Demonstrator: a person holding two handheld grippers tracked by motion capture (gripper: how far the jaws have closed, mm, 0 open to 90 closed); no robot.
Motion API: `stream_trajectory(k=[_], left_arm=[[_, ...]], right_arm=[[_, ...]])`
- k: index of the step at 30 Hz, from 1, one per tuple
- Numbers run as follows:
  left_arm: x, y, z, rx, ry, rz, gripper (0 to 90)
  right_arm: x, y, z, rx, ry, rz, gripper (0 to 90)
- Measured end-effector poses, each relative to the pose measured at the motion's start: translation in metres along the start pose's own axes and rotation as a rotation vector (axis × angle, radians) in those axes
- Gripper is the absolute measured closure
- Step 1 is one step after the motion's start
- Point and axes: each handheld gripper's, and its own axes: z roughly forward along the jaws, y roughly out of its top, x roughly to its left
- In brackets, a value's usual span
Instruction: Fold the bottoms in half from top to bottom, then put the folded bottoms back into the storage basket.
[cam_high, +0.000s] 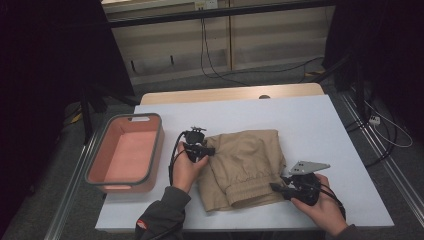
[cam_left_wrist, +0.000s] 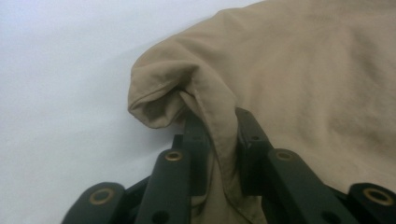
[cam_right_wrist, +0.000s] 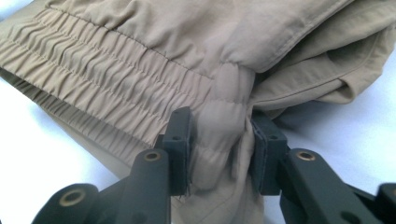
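Khaki trousers (cam_high: 245, 167), folded into a compact bundle, lie on the pale surface (cam_high: 320, 125) a little right of its middle and toward the near edge, the elastic waistband (cam_right_wrist: 107, 88) facing the near side. Left of the bundle, well apart from it, stands a salmon-coloured bin (cam_high: 127, 152) with a grey rim.

Left gripper (cam_high: 206, 150): set at the bundle's far-left corner, its jaws closed on a raised fold of cloth (cam_left_wrist: 219, 126); the left gripper view shows the fabric pinched upright between the two pads. Right gripper (cam_high: 278, 187): at the near-right corner, its jaws clamped on the gathered end of the waistband, where several layers bunch between the pads (cam_right_wrist: 180, 140).

Handling, as judged from the creases and drape: the cloth is light, soft and wholly limp, so it will sag and unfold wherever it is unsupported. A single thin layer, as at the left hold, may slide out of the pads or peel away from the layers beneath; the thicker ribbed elastic at the right gives a firmer purchase. Holds at two opposite corners, taking in all layers where possible, should keep the fold together when lifted. The surface looks smooth, so the bundle would probably drag easily rather than snag.
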Motion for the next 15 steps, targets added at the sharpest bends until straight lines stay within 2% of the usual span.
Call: stream_trajectory(k=[5,9,15], left_arm=[[-0.001,0.011,-0.017,0.019,-0.007,-0.006,79.7],[0.001,0.017,-0.025,0.046,0.003,-0.019,80.2],[0.006,0.027,-0.036,0.083,0.021,-0.04,80.6]], right_arm=[[0.003,0.004,-0.006,-0.037,-0.004,-0.004,67.8],[0.008,0.01,-0.011,-0.075,0.002,-0.01,68.8],[0.016,0.017,-0.007,-0.092,0.008,-0.036,69.1]])
